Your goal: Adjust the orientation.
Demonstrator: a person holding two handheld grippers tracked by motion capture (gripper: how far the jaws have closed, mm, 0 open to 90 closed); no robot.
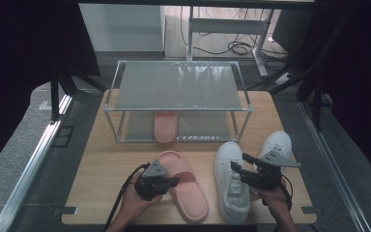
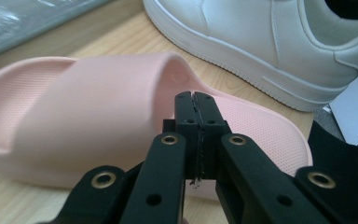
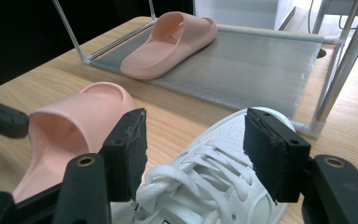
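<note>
The left gripper [image 2: 196, 100] was clenched, its jaws pressed flat together with nothing between them, right at the near side edge of the soft pink foam slide sandal [image 2: 98, 107] lying on the light wooden bench [image 1: 111, 164]. Judging by that, a grab from here could miss: shut jaws would only nudge the sandal sideways toward the white lace-up leather sneaker [image 1: 232, 181] just beside it, or skid it across the smooth bench. Reopened, they might still pinch only the rounded sole rim, and the spongy foam could squeeze out.

The right gripper [image 3: 193, 154] stood released, its pads astride the laced front of that sneaker without pressing it; closing there could catch laces rather than the upper.

The sandal looked matte, with a broad smooth strap and a dimpled footbed, toe pointing toward the metal-framed two-tier shoe rack [image 1: 178, 87], where its matching pink sandal [image 1: 165, 126] sat on the lower shelf.
</note>
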